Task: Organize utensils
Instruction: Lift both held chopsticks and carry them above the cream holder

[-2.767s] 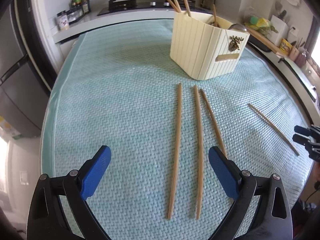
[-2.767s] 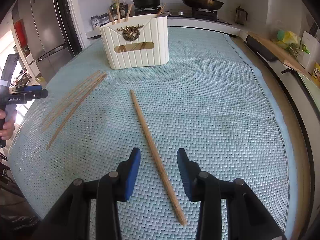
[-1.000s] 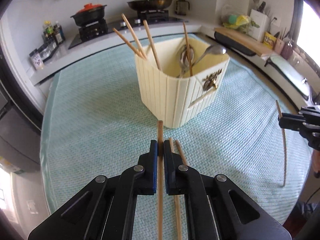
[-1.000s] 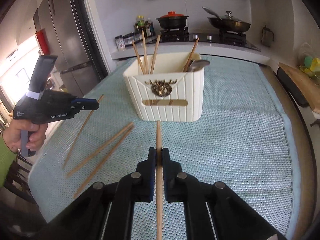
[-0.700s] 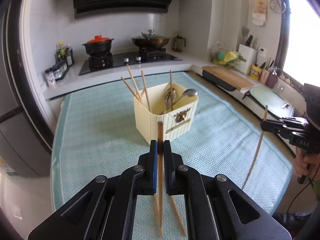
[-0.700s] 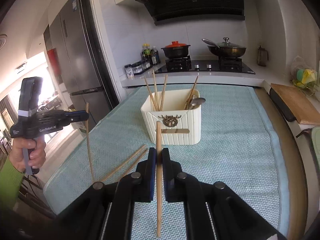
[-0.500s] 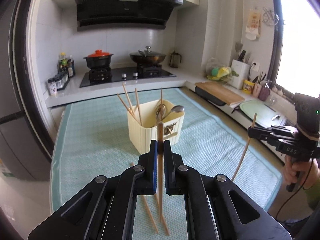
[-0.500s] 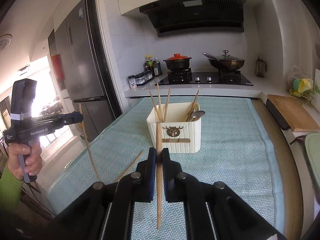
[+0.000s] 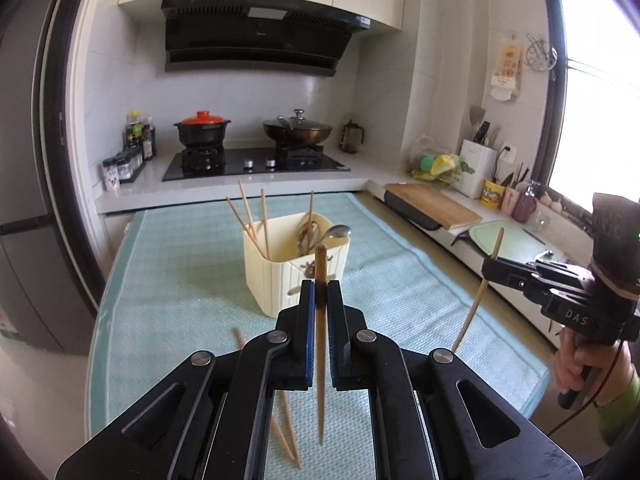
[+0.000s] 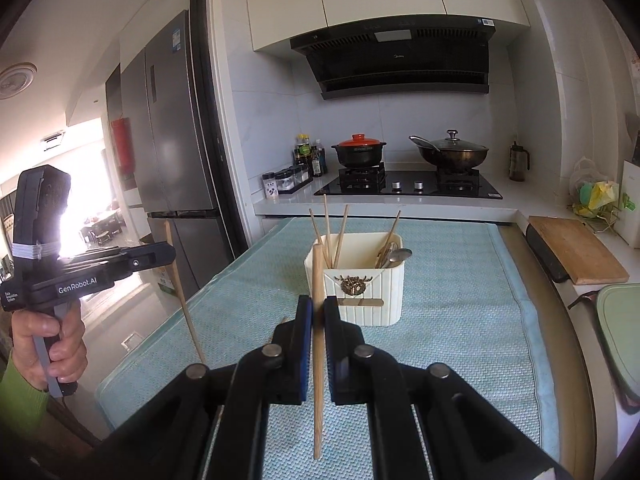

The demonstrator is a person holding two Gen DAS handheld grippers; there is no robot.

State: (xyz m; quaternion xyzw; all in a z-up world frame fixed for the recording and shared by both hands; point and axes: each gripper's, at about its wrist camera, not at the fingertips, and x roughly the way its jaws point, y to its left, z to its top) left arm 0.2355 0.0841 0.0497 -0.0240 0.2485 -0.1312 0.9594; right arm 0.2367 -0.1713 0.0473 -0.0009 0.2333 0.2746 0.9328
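Observation:
My left gripper [image 9: 320,292] is shut on a wooden chopstick [image 9: 320,360] that hangs nearly upright above the mat. My right gripper [image 10: 318,308] is shut on another chopstick [image 10: 319,380], also upright. A cream ribbed utensil holder [image 9: 280,280] [image 10: 372,300] stands ahead on the mat, with several chopsticks and spoons in it. Two loose chopsticks [image 9: 286,436] lie on the mat below my left gripper. In the left wrist view the right gripper [image 9: 492,268] shows at the right with its chopstick. In the right wrist view the left gripper [image 10: 168,256] shows at the left.
A pale green woven mat [image 9: 180,280] covers the table. Behind it runs a counter with a hob, a red-lidded pot [image 9: 202,130] and a wok [image 9: 298,130]. A wooden cutting board [image 9: 434,204] lies at the right. A fridge [image 10: 176,140] stands at the left.
Both grippers have risen and pulled back from the holder, each lifting its chopstick off the mat to hang upright. The view now takes in more of the kitchen.

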